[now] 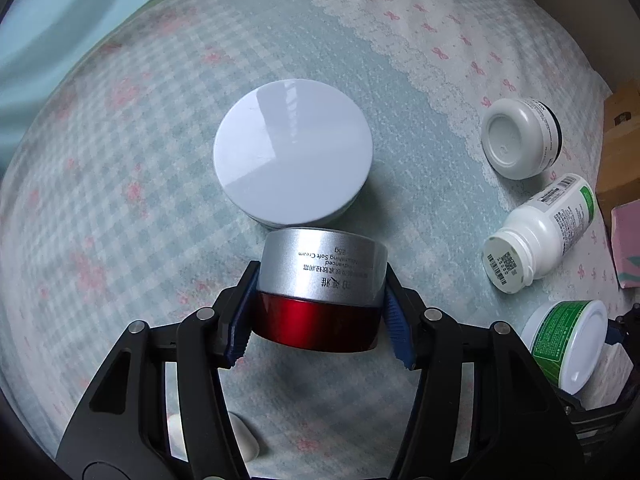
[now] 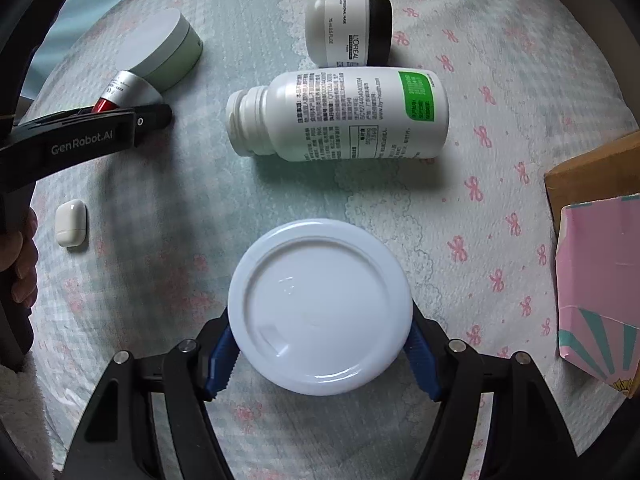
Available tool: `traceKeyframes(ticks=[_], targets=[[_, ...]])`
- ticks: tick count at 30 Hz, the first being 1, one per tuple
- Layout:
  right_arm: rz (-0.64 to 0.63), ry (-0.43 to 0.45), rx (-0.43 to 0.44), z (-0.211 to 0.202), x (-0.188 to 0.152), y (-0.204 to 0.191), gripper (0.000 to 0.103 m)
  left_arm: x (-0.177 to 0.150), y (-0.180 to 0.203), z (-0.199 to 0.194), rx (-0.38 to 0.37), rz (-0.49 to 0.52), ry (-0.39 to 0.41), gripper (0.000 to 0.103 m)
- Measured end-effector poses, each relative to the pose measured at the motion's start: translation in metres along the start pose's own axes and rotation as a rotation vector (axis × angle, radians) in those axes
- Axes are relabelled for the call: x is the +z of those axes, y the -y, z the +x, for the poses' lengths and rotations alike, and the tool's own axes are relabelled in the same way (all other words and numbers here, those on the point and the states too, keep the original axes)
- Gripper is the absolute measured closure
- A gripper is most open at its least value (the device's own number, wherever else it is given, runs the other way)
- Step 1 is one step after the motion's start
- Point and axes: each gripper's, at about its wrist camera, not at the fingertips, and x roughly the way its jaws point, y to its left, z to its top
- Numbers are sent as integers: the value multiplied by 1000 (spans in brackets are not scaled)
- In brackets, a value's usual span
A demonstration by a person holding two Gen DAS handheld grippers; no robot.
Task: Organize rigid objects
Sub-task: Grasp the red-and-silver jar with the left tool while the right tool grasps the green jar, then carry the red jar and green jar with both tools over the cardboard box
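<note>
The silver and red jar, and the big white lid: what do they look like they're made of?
Silver and red jar: looks like metal or metallised plastic, with a brushed silver band, a glossy red base and soft streaked highlights; which one I can't tell. White lid: apparently moulded plastic, smooth and semi-glossy, with raised concentric rings and a small moulded mark near its centre.

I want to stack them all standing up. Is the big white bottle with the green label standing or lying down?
Lying down. The white bottle rests on its side on the bedspread, neck pointing sideways, beside the tipped L'Oreal jar.
</note>
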Motion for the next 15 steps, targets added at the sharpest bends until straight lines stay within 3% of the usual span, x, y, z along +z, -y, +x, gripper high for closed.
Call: traceKeyframes(ticks=[9,15], targets=[[-20,34,37,-25,-6,1,36,-6,18,-27,-2,0,36,52],[-54,62,58,-57,-7,3,36,-18,8,-66,-23,-21,70,52]])
